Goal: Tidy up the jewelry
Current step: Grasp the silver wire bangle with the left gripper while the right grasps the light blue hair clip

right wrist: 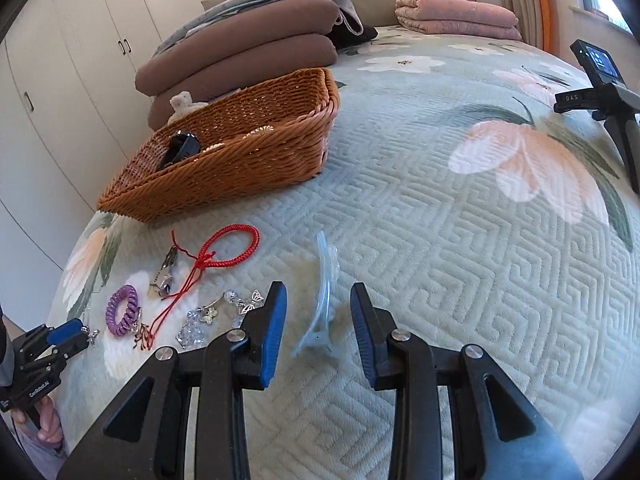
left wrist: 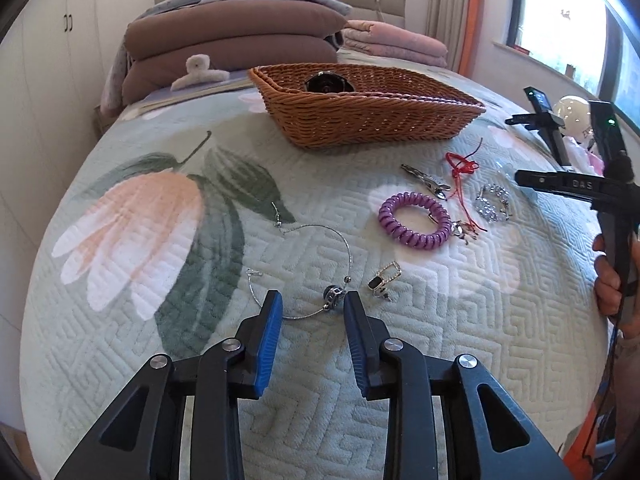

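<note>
Left claw spread over silver necklace; right claw spread astride clear clip.

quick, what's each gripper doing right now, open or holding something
Left gripper: open, holding nothing, over the silver bangle.
Right gripper: open, holding nothing, around the clear hair clip.

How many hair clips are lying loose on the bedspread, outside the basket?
2: a silver metal clip beside the red cord bracelet, and a clear blue clip between the right gripper's fingers. The wicker basket may hide more.
</note>
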Demonstrator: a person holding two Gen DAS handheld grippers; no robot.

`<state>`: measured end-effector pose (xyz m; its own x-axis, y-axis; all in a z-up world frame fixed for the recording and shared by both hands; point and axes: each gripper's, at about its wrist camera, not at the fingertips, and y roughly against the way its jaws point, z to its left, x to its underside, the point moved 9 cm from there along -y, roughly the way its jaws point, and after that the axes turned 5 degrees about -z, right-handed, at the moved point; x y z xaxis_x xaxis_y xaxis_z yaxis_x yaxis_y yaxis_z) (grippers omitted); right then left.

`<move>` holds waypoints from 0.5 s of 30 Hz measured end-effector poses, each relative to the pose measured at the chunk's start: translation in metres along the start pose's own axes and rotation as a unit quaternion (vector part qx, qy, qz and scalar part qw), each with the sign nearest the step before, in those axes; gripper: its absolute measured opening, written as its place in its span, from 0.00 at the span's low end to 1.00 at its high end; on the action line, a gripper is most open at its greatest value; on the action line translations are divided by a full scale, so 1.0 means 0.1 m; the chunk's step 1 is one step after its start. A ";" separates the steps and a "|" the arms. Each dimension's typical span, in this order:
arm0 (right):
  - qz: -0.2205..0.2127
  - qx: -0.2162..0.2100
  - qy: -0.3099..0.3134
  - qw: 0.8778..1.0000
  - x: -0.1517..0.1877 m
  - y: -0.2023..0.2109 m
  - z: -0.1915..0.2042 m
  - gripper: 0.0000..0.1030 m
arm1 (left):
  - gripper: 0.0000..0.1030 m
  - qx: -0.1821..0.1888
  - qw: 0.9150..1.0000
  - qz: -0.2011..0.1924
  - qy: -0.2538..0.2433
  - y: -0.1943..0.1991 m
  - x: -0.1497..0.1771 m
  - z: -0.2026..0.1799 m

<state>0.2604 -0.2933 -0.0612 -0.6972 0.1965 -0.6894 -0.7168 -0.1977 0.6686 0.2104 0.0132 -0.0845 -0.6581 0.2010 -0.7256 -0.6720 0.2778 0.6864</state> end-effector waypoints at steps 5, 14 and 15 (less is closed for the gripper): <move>-0.002 -0.006 -0.018 1.000 -0.04 0.01 -0.06 0.35 | 0.31 -0.013 0.999 0.011 0.030 -0.05 -0.04 -0.02; 0.017 0.016 0.000 1.000 -0.07 -0.14 0.00 0.35 | 0.18 -0.083 0.993 0.015 0.088 -0.10 -0.04 -0.09; 0.015 0.023 0.008 1.000 -0.06 -0.15 0.02 0.35 | 0.14 -0.088 0.992 0.013 0.090 -0.10 -0.04 -0.10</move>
<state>0.2757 -0.2896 -0.0665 -0.7191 0.1747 -0.6726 -0.6948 -0.1581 0.7016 0.2162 -0.0002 -0.0876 -0.7148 0.0306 -0.6987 -0.6930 0.1035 0.7135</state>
